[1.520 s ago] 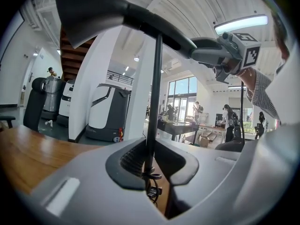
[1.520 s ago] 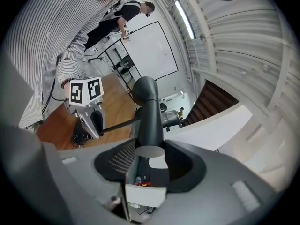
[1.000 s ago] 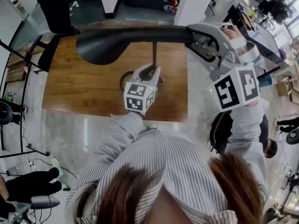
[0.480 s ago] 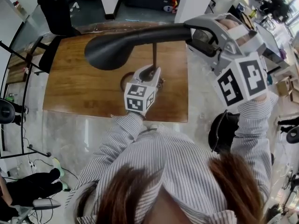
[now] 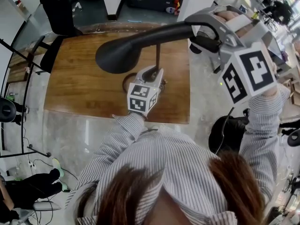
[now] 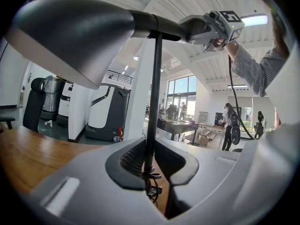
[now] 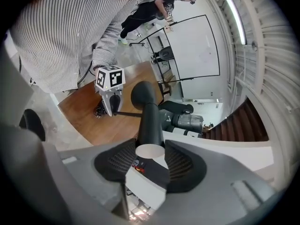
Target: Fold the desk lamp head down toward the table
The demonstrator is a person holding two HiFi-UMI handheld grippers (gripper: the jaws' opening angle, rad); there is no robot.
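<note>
While left tool (image 6: pixel 152 172) grips lamp pole (image 6: pixel 153 102), right tool (image 7: pixel 150 159) clamps lamp arm (image 7: pixel 149 125), lamp head (image 5: pixel 115 55) above table (image 5: pixel 79 86).

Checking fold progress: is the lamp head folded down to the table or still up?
Still up: lamp head sits high atop the upright pole, well clear of the table.

We worked in an open lab hall: white machines (image 6: pixel 105 114) ahead of the left gripper (image 6: pixel 151 164), worktables (image 6: pixel 180 125) and people (image 6: pixel 228 125) beyond them, a whiteboard (image 7: pixel 192 50) past the right gripper (image 7: pixel 151 159).
</note>
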